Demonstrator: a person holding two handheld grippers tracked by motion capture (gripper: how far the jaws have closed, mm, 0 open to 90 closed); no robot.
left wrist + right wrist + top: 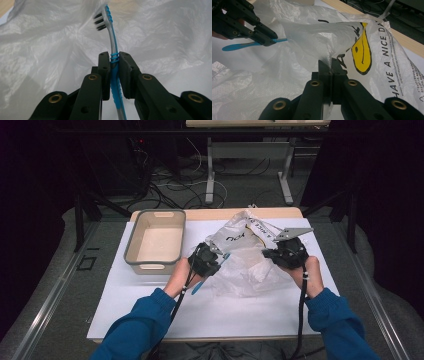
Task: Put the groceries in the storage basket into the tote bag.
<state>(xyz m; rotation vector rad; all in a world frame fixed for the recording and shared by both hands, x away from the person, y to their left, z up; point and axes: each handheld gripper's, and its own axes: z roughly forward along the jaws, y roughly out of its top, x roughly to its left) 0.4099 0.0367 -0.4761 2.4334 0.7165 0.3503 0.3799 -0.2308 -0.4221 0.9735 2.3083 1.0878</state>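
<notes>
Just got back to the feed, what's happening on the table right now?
A person works with two tongs. The left tongs are shut on a blue and grey toothbrush, its bristled head pointing into a crinkled translucent plastic bag. The right tongs pinch the bag's film, holding it up. A beige plastic bin sits to the left.

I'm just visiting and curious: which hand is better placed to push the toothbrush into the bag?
Probably the left. Its gripper is shut on the toothbrush, bristle end at the plastic bag. The right gripper is pinching the bag's edge, apparently holding it up.
</notes>
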